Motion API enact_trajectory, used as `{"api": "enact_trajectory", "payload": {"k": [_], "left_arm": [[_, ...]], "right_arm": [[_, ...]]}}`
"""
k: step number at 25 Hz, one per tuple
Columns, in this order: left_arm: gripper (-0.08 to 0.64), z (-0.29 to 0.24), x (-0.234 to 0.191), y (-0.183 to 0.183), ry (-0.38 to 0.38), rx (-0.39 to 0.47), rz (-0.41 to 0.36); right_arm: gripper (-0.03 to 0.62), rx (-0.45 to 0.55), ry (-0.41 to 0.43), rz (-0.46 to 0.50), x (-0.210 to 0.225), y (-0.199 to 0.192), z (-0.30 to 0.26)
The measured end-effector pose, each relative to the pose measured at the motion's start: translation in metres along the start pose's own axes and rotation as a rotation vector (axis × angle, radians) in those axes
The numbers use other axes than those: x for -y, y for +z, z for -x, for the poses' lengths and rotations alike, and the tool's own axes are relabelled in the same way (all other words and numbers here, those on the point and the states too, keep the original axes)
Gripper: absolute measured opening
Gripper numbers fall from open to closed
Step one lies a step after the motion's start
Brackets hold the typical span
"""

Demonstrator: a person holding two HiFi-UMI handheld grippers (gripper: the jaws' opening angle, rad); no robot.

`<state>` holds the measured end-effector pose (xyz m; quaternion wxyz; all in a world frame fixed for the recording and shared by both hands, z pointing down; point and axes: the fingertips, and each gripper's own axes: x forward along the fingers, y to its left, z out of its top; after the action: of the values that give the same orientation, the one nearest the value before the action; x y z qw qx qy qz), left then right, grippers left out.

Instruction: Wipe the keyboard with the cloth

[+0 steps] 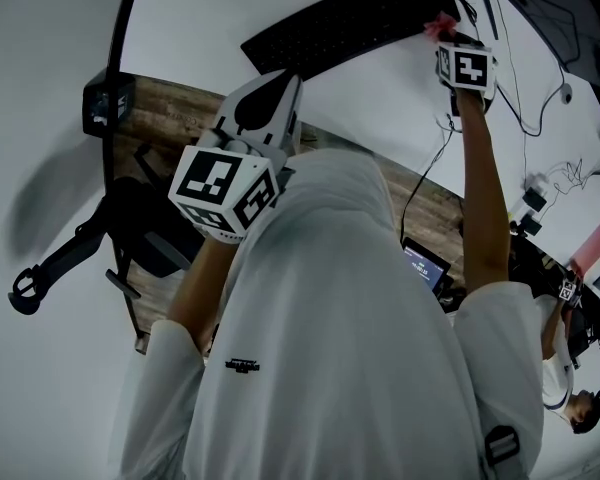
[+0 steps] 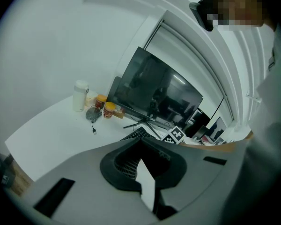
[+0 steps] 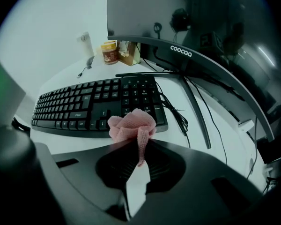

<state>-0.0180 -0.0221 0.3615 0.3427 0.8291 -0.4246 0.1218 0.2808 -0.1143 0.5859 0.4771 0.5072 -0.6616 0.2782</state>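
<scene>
The crumpled pink woven cloth (image 3: 131, 125) bunches out just ahead of the right gripper (image 3: 139, 143). Its tail runs back between the jaws, which are pressed together on it. The bunch sits at the near right corner of the flat black plastic keyboard (image 3: 79, 104), which stretches away left of those fingertips; contact with the keys is hard to make out. In the head view the left gripper (image 1: 275, 83) hides the keyboard's left end. The right arm reaches straight out. The left arm is bent, its gripper held near the chest, jaws closed on nothing.

White desk (image 1: 380, 93) over wood-plank floor (image 1: 175, 113)
</scene>
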Motion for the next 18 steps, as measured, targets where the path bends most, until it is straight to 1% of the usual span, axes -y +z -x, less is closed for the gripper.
{"api": "enact_trajectory", "payload": {"k": [15,18], "left_arm": [[0.02,0.02,-0.005,-0.005,-0.008,0.017,0.002],[0.02,0.024,-0.006,-0.006,-0.007,0.02,0.003]], "right_arm": [[0.038,-0.01,0.049,0.093,-0.063,-0.006,0.007],[0.038,-0.031,0.07,0.107,-0.079,-0.01,0.01]]}}
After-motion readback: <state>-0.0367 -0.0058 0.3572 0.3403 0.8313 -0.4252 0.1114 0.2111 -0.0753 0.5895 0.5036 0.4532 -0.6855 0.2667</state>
